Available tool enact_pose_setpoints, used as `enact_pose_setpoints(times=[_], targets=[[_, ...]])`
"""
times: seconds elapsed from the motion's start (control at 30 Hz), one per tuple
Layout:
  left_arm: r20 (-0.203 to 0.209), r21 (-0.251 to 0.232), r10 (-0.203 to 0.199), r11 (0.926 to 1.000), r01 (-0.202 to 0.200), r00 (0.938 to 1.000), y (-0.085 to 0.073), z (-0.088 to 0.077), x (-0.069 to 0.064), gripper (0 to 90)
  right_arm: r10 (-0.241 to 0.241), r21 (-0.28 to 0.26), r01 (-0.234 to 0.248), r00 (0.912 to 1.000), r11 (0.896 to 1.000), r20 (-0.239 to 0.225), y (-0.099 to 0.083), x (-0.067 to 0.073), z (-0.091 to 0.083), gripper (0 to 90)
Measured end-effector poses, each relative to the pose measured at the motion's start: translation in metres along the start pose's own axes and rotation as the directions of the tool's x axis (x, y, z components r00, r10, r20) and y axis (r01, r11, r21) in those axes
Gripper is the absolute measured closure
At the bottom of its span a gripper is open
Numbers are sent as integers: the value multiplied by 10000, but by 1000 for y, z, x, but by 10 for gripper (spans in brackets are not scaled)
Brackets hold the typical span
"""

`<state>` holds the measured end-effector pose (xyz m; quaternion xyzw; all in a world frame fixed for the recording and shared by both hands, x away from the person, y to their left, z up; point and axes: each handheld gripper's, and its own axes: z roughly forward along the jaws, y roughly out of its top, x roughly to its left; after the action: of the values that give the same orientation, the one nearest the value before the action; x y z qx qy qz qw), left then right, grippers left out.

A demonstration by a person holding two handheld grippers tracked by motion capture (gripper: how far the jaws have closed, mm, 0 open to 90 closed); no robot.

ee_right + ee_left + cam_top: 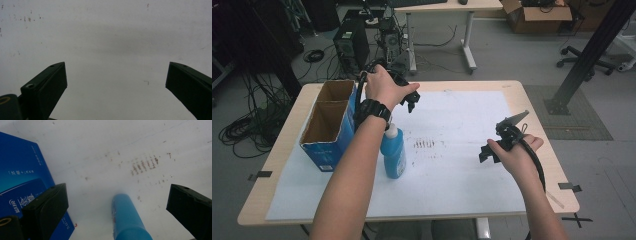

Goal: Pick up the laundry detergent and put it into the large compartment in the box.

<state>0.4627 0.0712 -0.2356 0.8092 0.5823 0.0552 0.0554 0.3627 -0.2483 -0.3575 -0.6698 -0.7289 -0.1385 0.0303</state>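
Claws both wide apart: left claw (117,202) over blue bottle (128,220), right claw (116,82) empty.

Blue bottle (128,220) — base cut off by frame edge, top hidden behind forearm in high view; box (17,177) lettering blurred, probably illegible.

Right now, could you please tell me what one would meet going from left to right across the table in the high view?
Blue cardboard box → blue bottle → brown smudge marks on the white sheet → right gripper, jaws open.
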Motion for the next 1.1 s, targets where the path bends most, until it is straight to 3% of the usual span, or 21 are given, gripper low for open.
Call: enact_pose_setpoints(times=[0.67, 1.1], targets=[[-32, -56, -49, 10000, 49, 10000, -5, -5, -4, 40, -42, -74, 41, 10000, 10000, -82, -7, -1, -4, 36], [-86, -167, -28, 9999, 26, 10000, -24, -20, -11, 40, 33, -118, -34, 9999, 9999, -95, -13, -2, -4, 36]])
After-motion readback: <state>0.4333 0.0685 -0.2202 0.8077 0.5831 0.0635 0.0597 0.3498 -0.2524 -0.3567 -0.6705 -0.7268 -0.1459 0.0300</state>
